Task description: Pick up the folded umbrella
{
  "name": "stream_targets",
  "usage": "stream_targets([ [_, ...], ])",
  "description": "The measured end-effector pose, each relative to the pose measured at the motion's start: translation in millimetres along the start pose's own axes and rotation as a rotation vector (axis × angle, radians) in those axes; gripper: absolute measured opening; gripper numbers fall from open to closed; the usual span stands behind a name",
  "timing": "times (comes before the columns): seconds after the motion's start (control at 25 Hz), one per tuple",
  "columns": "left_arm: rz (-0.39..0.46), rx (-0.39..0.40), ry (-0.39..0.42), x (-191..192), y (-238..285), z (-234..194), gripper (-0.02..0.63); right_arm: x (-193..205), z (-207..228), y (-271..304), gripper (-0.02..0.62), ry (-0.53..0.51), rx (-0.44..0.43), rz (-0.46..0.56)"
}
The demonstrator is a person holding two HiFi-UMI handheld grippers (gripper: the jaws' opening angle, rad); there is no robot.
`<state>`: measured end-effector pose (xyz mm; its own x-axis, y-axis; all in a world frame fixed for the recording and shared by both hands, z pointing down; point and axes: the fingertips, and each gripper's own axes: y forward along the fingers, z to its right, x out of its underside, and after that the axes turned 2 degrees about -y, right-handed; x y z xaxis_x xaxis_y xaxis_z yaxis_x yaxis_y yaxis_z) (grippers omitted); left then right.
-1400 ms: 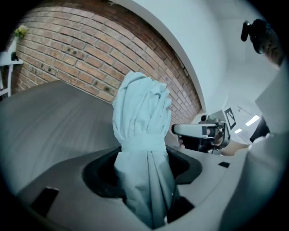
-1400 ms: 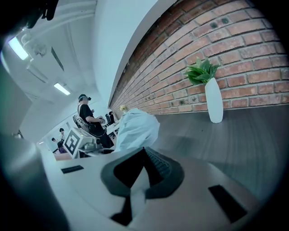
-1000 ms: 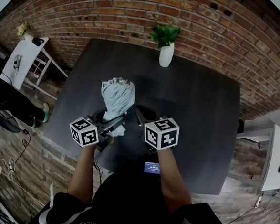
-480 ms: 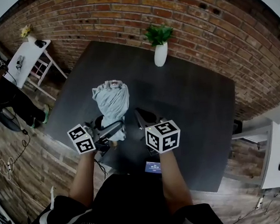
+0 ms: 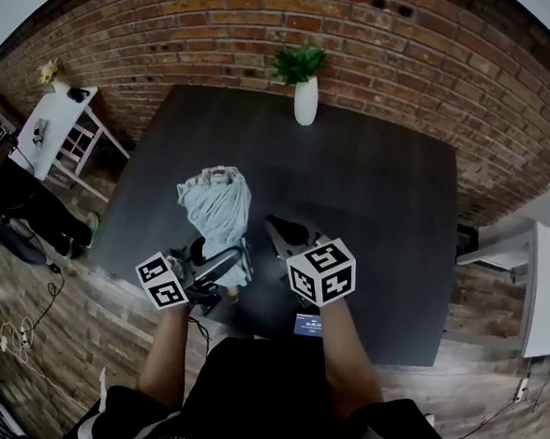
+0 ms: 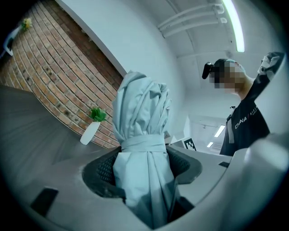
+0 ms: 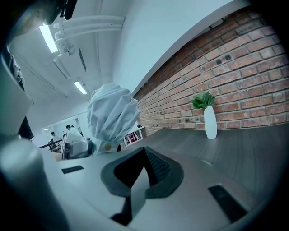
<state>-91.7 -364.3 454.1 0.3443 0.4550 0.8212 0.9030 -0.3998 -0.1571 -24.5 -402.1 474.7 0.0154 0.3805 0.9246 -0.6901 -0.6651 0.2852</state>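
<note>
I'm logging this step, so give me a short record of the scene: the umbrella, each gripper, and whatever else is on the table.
umbrella: pale, folded, strapped
left gripper: fingers shut on the umbrella near its strap
right gripper: fingers together, nothing between, beside the umbrella
table: dark, white vase with plant at far edge

A dark grey rectangular bench (image 5: 387, 206) fills the middle of the head view. At its far edge, in the upper centre, a slim white ceramic vase (image 5: 305, 101) stands upright with a leafy green plant (image 5: 299, 62) in it. Just behind runs a red brick wall (image 5: 243, 28). At the upper left, a small white side table (image 5: 47, 122) stands on the wooden plank floor (image 5: 37, 306). A small blue-lit screen (image 5: 311, 325) lies at the bench's near edge.
</note>
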Motion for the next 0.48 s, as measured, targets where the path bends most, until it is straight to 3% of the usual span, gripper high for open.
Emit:
stream_targets([
  [0.48,0.012,0.016,-0.027,1.5,-4.3,10.1,0.285,0.9,2.0,-20.4,0.008,0.004,0.006,0.035],
])
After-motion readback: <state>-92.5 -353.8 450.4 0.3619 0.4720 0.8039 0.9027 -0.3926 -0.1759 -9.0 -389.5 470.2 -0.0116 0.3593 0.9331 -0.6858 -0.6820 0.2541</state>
